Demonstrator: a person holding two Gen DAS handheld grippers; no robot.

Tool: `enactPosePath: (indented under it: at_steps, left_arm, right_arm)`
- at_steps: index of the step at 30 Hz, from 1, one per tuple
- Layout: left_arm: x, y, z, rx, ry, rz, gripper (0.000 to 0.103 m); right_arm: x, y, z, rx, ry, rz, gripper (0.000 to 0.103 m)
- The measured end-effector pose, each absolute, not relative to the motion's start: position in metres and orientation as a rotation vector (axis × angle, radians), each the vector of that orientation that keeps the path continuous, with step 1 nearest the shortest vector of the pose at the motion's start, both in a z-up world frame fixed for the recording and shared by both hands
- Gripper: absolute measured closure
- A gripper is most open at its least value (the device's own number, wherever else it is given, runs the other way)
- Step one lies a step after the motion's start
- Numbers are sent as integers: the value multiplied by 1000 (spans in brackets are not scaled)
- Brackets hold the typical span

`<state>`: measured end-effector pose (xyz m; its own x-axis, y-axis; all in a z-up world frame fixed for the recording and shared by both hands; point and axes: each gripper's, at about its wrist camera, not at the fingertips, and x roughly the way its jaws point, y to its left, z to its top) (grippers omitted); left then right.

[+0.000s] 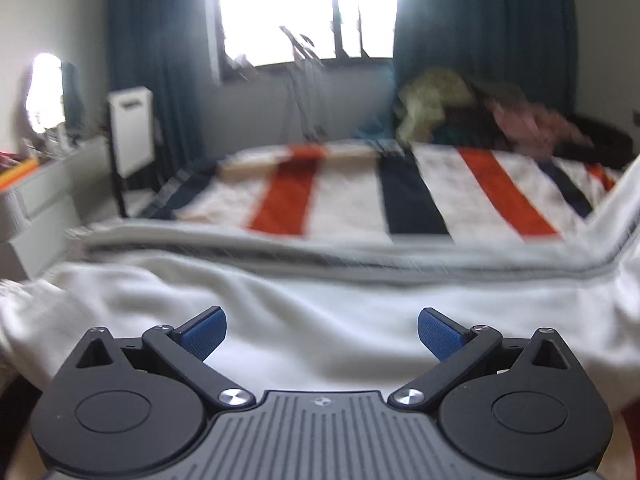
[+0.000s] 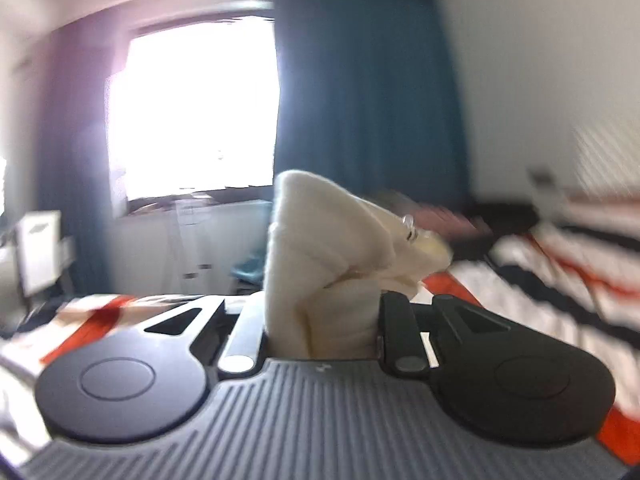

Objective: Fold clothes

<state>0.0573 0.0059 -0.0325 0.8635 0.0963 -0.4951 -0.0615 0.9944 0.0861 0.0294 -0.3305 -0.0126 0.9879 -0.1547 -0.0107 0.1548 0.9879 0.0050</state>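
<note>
A white garment (image 1: 304, 304) lies spread across the near part of a striped bed, with a dark-edged hem running along its far side. My left gripper (image 1: 322, 334) hovers just above it, blue pads wide apart and nothing between them. At the right edge of the left wrist view the cloth rises in a taut band. In the right wrist view a bunched fold of the same white garment (image 2: 320, 240) stands up between the fingers of my right gripper (image 2: 322, 320), which is shut on it and held level above the bed. The right wrist picture is blurred.
The bed cover (image 1: 352, 196) has orange, navy and white stripes. A pile of clothes (image 1: 472, 108) sits at the bed's far right. A white drawer unit (image 1: 36, 216) stands at the left, a folding stand (image 1: 300, 92) under the bright window, blue curtains (image 2: 360, 100) beside it.
</note>
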Motion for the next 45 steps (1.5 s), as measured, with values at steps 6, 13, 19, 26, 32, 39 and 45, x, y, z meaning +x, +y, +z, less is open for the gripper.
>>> enactPosePath:
  at_steps: [6, 13, 19, 26, 32, 39, 45]
  left_arm:
    - [54, 58, -12, -129, 502, 163, 1]
    - [57, 87, -4, -270, 507, 184, 1]
    - [49, 107, 8, -358, 435, 222, 1]
    - [60, 102, -8, -359, 473, 206, 0]
    - [69, 82, -16, -249, 519, 161, 1]
    - [54, 51, -22, -156, 548, 18, 1]
    - [58, 23, -49, 24, 636, 62, 1]
  right_arm:
    - [42, -183, -69, -313, 119, 113, 83]
    - [51, -117, -129, -474, 278, 270, 82]
    - [74, -123, -86, -302, 195, 261, 82]
    - [80, -122, -118, -180, 389, 419, 37]
    - [61, -154, -93, 92, 480, 491, 19]
    - [15, -208, -47, 197, 442, 342, 19]
    - [16, -248, -42, 258, 436, 162, 20]
